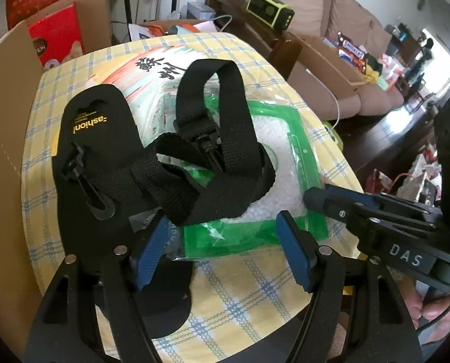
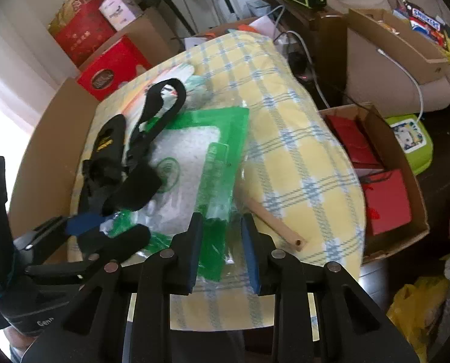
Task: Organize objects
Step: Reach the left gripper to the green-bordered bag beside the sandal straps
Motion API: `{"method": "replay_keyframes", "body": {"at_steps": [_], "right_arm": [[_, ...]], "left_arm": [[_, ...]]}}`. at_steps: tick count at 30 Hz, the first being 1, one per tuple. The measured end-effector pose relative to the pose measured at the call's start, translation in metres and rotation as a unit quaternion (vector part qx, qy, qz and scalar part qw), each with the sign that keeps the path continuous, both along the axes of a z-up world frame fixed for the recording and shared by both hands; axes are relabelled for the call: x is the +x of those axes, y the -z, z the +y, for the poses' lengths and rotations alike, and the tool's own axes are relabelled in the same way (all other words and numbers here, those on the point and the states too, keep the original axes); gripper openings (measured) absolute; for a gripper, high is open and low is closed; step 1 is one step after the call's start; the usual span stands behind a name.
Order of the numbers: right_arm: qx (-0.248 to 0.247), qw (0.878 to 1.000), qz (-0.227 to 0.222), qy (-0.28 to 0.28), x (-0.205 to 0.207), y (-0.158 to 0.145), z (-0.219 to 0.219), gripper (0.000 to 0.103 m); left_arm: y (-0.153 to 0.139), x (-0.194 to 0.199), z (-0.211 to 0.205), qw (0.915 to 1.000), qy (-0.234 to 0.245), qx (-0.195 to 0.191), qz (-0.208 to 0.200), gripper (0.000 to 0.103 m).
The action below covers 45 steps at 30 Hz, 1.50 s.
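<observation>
A: Where's the strap (image 1: 206,139)?
B: On the clear green-edged bag (image 1: 270,181), which lies on the yellow checked cloth (image 1: 240,296) over the surface. It's black webbing with a broad padded piece (image 1: 82,139) printed in gold letters and plastic clips. In the left wrist view the pad runs from near to far along the left side, and a loop of webbing stands up at the far end.

A: And the bag?
B: Flat, filled with small white beads, a green border round it. Its long side runs away from both cameras, and its near corner is crumpled.

A: The left claw (image 1: 222,251)?
B: Released. Its blue pads stand wide apart over the bag's near edge, with the webbing's end just beyond the left pad. Nothing is pinched.

A: The right claw (image 2: 222,251)?
B: Its pads stand to either side of the bag's near green corner, fairly close. I cannot tell whether they press the plastic.

A: Room to move?
B: Tight. Cardboard boxes (image 2: 388,199) crowd both sides; a thin wooden stick (image 2: 273,224) lies on the cloth just right of the bag.
</observation>
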State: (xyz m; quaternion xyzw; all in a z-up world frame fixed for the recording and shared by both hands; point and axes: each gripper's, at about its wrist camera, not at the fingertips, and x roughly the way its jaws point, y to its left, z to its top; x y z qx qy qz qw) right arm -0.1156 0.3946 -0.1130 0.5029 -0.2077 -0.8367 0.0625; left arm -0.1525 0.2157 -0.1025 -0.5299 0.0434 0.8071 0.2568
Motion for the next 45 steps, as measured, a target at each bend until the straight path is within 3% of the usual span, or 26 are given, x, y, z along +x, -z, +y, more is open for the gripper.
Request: {"method": "replay_keyframes", "body": {"at_steps": [7, 10, 23, 28, 33, 37, 42, 45], "right_arm": [[-0.041, 0.999, 0.012, -0.007, 0.001, -0.006, -0.001, 0.025], [-0.022, 1.0, 0.005, -0.008, -0.005, -0.001, -0.005, 0.025], [-0.023, 0.999, 0.026, -0.029, -0.01, -0.008, -0.015, 0.025], [-0.024, 1.0, 0.011, -0.016, -0.02, 0.003, -0.016, 0.023], [-0.009, 1.0, 0.002, -0.011, -0.013, -0.006, -0.02, 0.015], [-0.008, 1.0, -0.001, -0.01, -0.003, -0.016, -0.018, 0.011], [-0.007, 1.0, 0.015, 0.0, 0.014, -0.035, -0.01, 0.008], [0.018, 1.0, 0.018, 0.006, 0.022, -0.044, -0.008, 0.007]], "left_arm": [[0.001, -0.004, -0.005, 0.9996, 0.004, 0.026, -0.01, 0.063], [0.001, -0.004, -0.003, 0.9996, 0.012, 0.025, -0.01, 0.063], [0.001, -0.003, -0.005, 0.9991, 0.015, 0.037, -0.011, 0.063], [0.002, -0.004, -0.006, 0.9988, 0.014, 0.044, -0.017, 0.063], [0.0, -0.002, -0.005, 0.9996, 0.006, 0.025, -0.01, 0.048], [-0.001, -0.004, -0.014, 0.9986, -0.006, 0.046, -0.027, 0.037], [0.001, -0.001, -0.017, 0.9937, 0.007, 0.089, -0.068, 0.035], [0.003, 0.003, -0.008, 0.9909, 0.018, 0.106, -0.081, 0.033]]}}
